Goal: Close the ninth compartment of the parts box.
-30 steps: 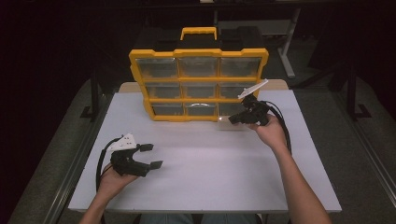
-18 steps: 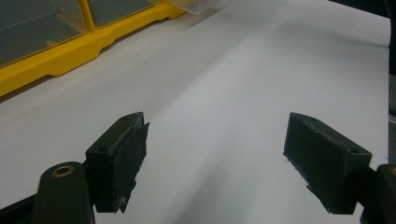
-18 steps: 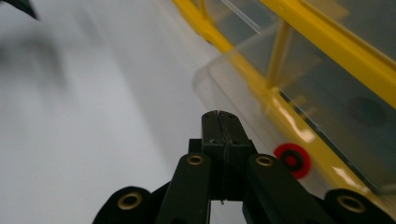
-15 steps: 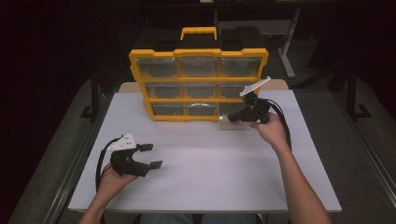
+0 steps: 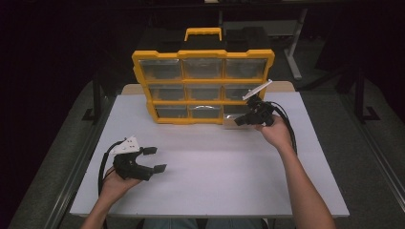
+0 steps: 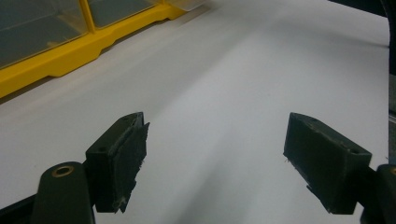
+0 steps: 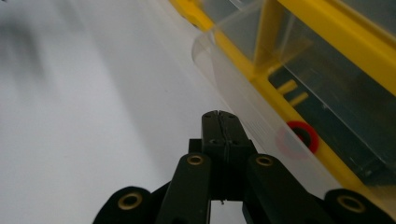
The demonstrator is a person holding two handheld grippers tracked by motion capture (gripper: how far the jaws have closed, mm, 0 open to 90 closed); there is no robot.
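Right gripper view looks along the right gripper point(image 7: 219, 116), whose two black jaws are pressed tight together with nothing seen between them. Just beside their tips is the clear plastic drawer point(image 7: 243, 107), pulled a little way out of the bottom right slot of the yellow organizer box point(image 7: 327, 32). A small red ring point(image 7: 302, 137) lies inside that drawer, near its front wall.

From the high view, the right gripper point(image 5: 240, 121) sits at the bottom right corner of the box point(image 5: 203, 55), down on the white worktop point(image 5: 215, 167). The left gripper point(image 5: 155, 159) rests well away from the box, toward the person's side, with its jaws spread wide and nothing in them.

The drawer looks light, thin and stiff. Its smooth plastic is probably slippery, and a hard squeeze could crack it. The best place to hold it seems to be the front lip, with one jaw inside and one outside. Pull it straight so it does not tip and spill the ring.
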